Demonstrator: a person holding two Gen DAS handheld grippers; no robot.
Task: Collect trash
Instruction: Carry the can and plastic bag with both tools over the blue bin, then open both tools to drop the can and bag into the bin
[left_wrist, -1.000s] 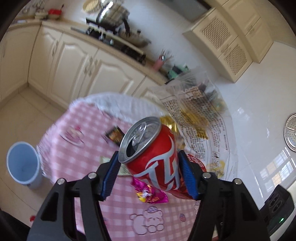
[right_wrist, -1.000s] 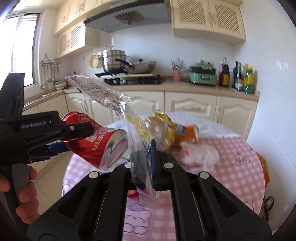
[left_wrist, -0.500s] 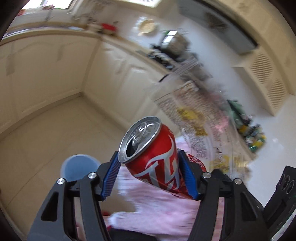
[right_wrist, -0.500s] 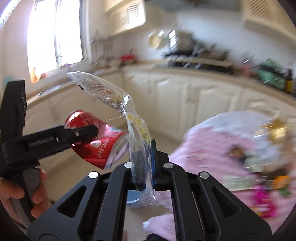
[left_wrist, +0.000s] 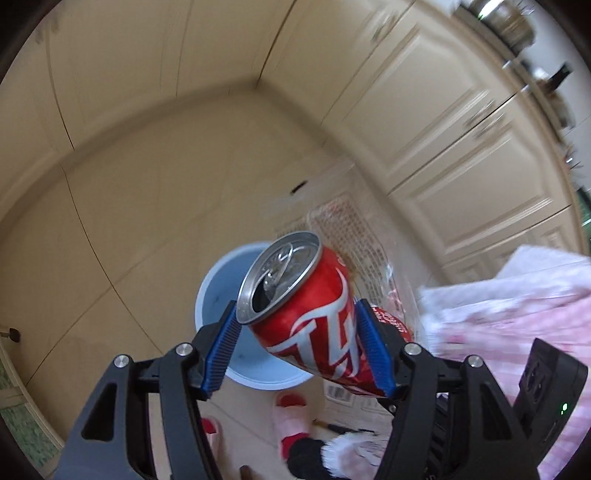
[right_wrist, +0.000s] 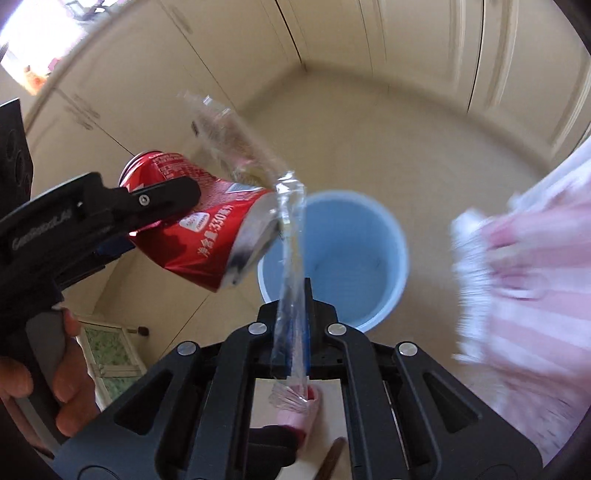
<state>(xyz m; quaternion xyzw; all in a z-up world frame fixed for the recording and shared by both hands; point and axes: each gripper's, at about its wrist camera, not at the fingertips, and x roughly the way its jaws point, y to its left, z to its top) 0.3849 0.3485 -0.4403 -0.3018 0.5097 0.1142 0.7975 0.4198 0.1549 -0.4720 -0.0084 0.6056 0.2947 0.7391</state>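
My left gripper (left_wrist: 301, 325) is shut on a red drink can (left_wrist: 306, 314), open top tilted up and left, held above a light blue bin (left_wrist: 218, 291) on the floor. The right wrist view shows the same can (right_wrist: 192, 236) from its side in that left gripper (right_wrist: 162, 195), a hand on its handle. My right gripper (right_wrist: 295, 299) is shut on a clear plastic wrapper (right_wrist: 291, 258) that rises past the can, over the bin (right_wrist: 369, 258). The left wrist view shows this wrapper (left_wrist: 354, 236) behind the can.
Beige floor tiles surround the bin, with cream cabinet doors (left_wrist: 443, 122) behind. The pink checked tablecloth's edge (left_wrist: 517, 306) hangs at the right, tablecloth (right_wrist: 535, 277) close to the bin. Pink slippers (left_wrist: 291, 417) stand on the floor just below the bin.
Both grippers swung left off the table and dropped, tipping downward. They now hang over the blue bin, still holding the can and the wrapper.
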